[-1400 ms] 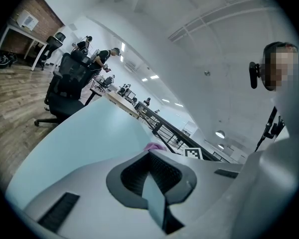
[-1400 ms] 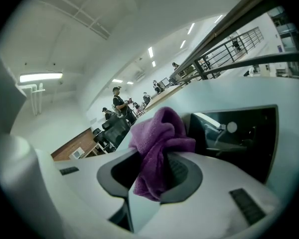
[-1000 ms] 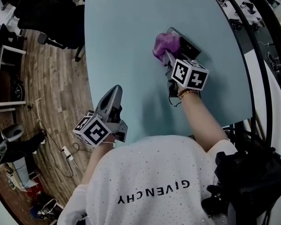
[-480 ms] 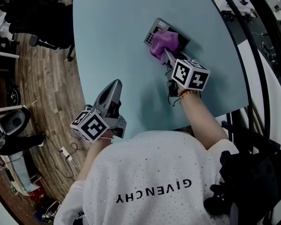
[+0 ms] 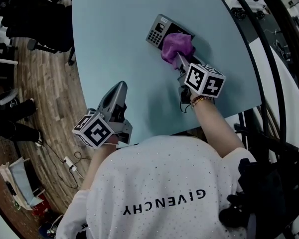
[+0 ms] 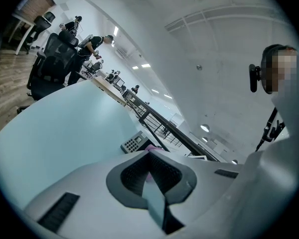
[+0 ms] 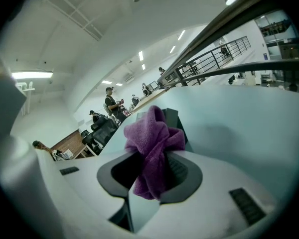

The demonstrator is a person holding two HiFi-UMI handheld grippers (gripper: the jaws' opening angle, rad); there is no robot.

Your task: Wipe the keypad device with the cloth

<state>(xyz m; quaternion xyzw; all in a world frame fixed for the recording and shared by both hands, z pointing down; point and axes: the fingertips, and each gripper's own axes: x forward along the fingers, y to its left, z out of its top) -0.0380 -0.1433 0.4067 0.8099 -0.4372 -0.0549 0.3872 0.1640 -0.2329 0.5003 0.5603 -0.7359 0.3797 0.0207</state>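
A grey keypad device [image 5: 158, 31] lies on the pale blue table [image 5: 114, 44], its button end showing at the left. My right gripper [image 5: 180, 59] is shut on a bunched purple cloth [image 5: 176, 46] that rests on the device's right part. In the right gripper view the cloth [image 7: 153, 151] is pinched between the jaws, with the device's dark edge [image 7: 173, 118] just behind it. My left gripper [image 5: 117, 91] hovers at the table's near left edge, jaws together and nothing in them. In the left gripper view the keypad device [image 6: 135, 143] is seen far ahead.
The table's curved right edge [image 5: 249, 54] runs beside black railings. Wooden floor with office chairs [image 5: 35, 9] and cables lies to the left. People stand at distant desks [image 7: 112, 103].
The purple cloth has slid rightward along the device, uncovering the keypad buttons at its left end. The left gripper stays by the table's near edge.
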